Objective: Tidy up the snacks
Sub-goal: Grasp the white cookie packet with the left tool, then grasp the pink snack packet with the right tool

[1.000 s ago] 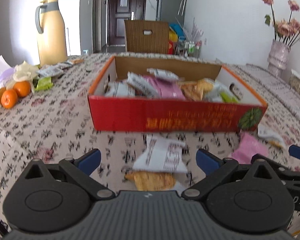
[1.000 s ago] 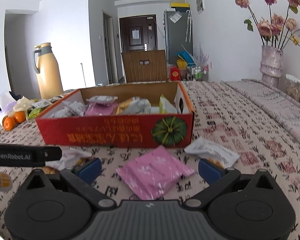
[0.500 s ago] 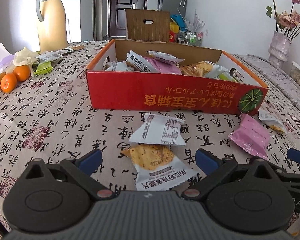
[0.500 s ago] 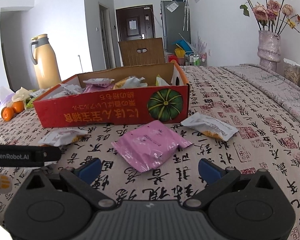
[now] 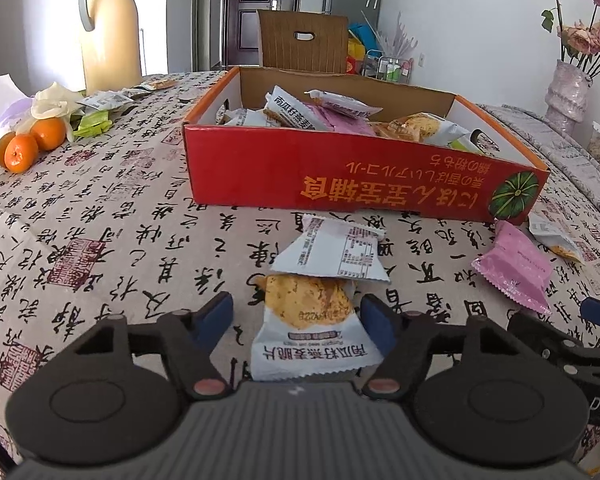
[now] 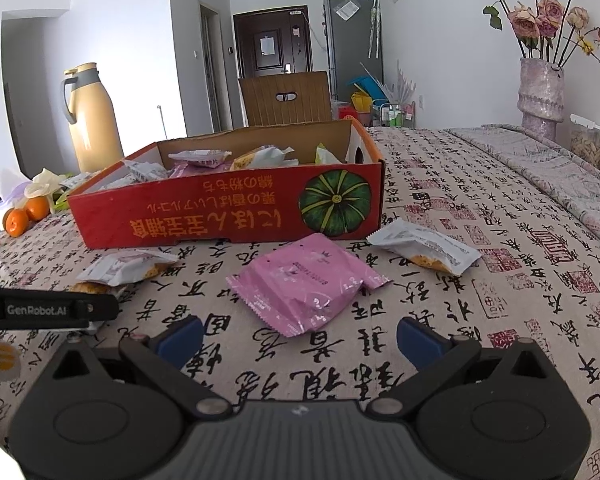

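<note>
While the left gripper [image 5: 296, 318] hangs low over the calligraphy-printed tablecloth [image 5: 112, 240], its blue-tipped jaws have just been closing and now stand partly closed on either side of a white foil snack packet with an orange cracker picture [image 5: 310, 328]; the right pad looks to be at the packet's edge, the left one stands clear of it, so no grip shows. That packet lies flat with its printed side up, and a second white packet showing its label side [image 5: 332, 254] overlaps its far end. Both sit just in front of the shallow red cardboard box with a green pumpkin printed on it [image 5: 360, 184], which already holds a jumble of white, pink and yellow wrappers.

Over to the right, the right gripper [image 6: 300, 338] has its jaws spread wide and holds nothing. Just beyond its tips lies a crinkled pink plastic snack packet [image 6: 306, 282], flat on the cloth, with another white packet [image 6: 424, 248] near the box's pumpkin corner.
</note>
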{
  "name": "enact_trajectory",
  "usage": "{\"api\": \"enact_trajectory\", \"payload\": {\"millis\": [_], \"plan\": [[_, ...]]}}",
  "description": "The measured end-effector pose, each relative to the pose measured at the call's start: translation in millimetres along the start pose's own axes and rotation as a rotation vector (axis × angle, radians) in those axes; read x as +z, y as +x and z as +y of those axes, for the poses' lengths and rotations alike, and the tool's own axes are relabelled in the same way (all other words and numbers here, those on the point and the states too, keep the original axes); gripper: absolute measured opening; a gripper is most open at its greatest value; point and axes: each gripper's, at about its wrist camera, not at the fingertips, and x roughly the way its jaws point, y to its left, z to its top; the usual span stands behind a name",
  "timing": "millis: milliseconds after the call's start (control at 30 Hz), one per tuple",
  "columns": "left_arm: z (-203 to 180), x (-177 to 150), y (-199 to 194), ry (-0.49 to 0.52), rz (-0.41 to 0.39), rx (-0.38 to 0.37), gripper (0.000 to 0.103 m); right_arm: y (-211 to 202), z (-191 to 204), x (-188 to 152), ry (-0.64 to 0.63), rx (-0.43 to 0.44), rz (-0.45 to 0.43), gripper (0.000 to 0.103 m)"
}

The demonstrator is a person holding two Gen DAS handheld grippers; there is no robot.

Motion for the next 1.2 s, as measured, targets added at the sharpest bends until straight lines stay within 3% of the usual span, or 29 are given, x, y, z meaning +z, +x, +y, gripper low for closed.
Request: {"api": "enact_trajectory", "payload": {"millis": [133,400,667,1200], "plan": [[2.8,-2.2,-2.5,0.017,-0.013,0.011,0.056,0.4,0.6,-1.3,-0.002,0.0,0.005,0.103],[6.5,-8.1,-10.5,0.042,-0.035,-0.02,0.05,1.0,2.5,-3.1,-0.008,0.001,0.011,0.103],[16.3,-14.5,-32.7,0.054,-0.081,-0.073,0.049,0.9,0.9,-2.8,-0.005,-0.01,0.012,0.103],[32.0,1.2,-46.6,0.018,-0.15,-0.081,0.049,13.8,6.7,20.3,-0.003,-0.034,-0.008,0.103]]}}
